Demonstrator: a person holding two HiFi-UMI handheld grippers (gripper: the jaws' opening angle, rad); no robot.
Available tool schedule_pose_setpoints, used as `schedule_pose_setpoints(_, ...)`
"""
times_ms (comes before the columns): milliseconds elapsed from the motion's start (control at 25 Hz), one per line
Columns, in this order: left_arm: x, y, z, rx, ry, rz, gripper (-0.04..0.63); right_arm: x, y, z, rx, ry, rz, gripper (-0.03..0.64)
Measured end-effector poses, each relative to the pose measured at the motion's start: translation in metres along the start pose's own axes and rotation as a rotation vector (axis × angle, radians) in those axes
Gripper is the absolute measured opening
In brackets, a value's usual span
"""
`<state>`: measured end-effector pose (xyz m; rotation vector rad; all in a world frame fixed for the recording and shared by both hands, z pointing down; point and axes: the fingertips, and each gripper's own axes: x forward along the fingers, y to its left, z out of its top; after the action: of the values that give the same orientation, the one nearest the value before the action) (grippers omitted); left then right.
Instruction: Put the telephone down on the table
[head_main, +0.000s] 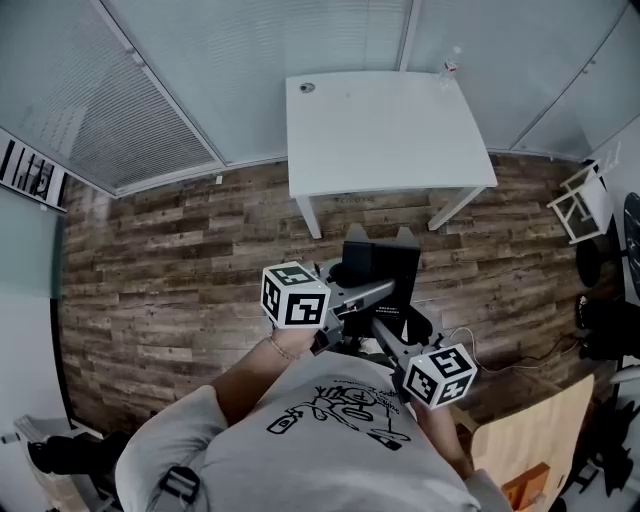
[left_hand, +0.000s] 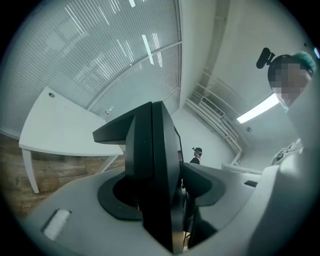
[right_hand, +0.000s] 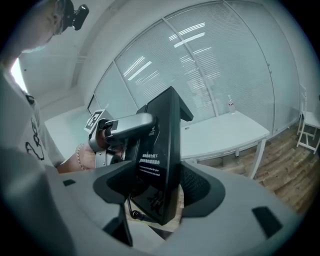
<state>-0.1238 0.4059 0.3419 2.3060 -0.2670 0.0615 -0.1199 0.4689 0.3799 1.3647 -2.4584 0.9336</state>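
I hold a black telephone (head_main: 380, 268) upright in the air over the wooden floor, a short way before the white table (head_main: 390, 130). My left gripper (head_main: 362, 296) is shut on its left side and my right gripper (head_main: 388, 338) on its lower right. In the left gripper view the telephone (left_hand: 152, 165) stands edge-on between the jaws, with the table (left_hand: 60, 130) behind it. In the right gripper view its back (right_hand: 157, 160), with white print, fills the gap between the jaws, and a coiled cord (right_hand: 132, 215) hangs below. The left gripper (right_hand: 120, 127) shows there too, clamped on the telephone's upper edge.
A small bottle (head_main: 450, 68) stands at the table's far right corner and a small round thing (head_main: 306, 87) at its far left. A white folding stand (head_main: 580, 200) is at the right. A cardboard box (head_main: 520, 440) sits near my right side. Glass walls with blinds lie behind the table.
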Motion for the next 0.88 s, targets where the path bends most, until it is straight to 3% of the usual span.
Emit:
schedule_pose_setpoints(560, -0.032, 0.028, 0.004, -0.007, 0.005, 0.023, 0.245, 0.038, 0.018, -0.006, 0.018, 0.022, 0.025, 0.267)
schedule_pose_setpoints(880, -0.011, 0.049, 0.027, -0.021, -0.004, 0.039, 0.245, 0.054, -0.008, 0.014, 0.022, 0.034, 0.039, 0.267)
